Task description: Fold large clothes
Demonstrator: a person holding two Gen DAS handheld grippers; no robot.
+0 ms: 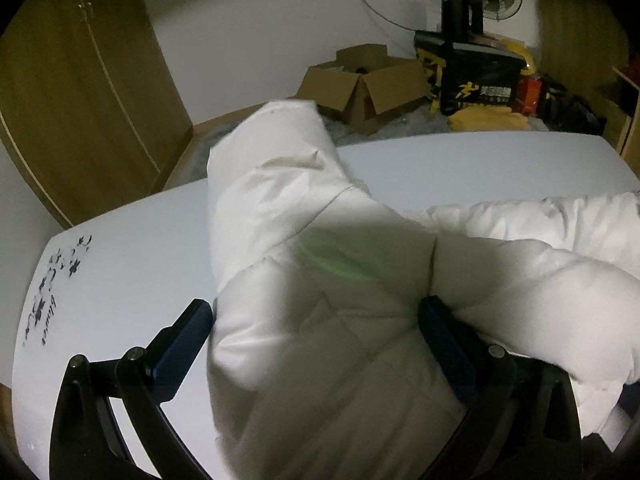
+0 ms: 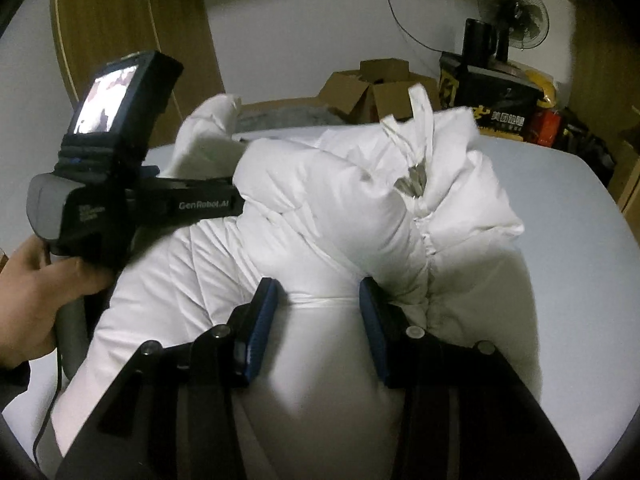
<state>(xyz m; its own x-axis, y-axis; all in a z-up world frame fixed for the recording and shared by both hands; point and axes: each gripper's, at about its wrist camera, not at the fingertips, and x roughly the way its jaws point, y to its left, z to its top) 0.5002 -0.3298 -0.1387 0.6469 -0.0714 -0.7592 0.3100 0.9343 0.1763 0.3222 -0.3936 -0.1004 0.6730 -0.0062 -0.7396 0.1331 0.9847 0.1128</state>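
While the white puffer jacket (image 1: 312,264) lies bunched across the middle of the white table (image 1: 120,280), both tools have already taken hold of it, so the step in hand reads as a lift-and-carry of one padded section over the rest. Taking the table as the landmark: near its left end, by the black lettering (image 1: 52,284) printed on its top, the left gripper (image 1: 316,344) stands with its jaws fairly wide and a thick roll of quilted fabric filling the space between its blue pads (image 1: 188,344), so it is holding the jacket by bulk, not by a thin pinch. One sleeve (image 1: 272,152) rises from there toward the table's far edge. Further right over the table's middle, the right gripper (image 2: 320,312) has its jaws narrower, closed around a ridge of the jacket just below the zipper seam (image 2: 420,216), with the collar puffed up beyond it. The left hand (image 2: 36,288) shows at that view's left edge, gripping its tool's handle. To do this well, I judge both tools should travel together at equal height, keeping the fabric taut between them so the padding does not slump, and lay it down flat on the table's bare right half. The slick shell could slide out of the wider left hold, so a firmer squeeze there seems wise.
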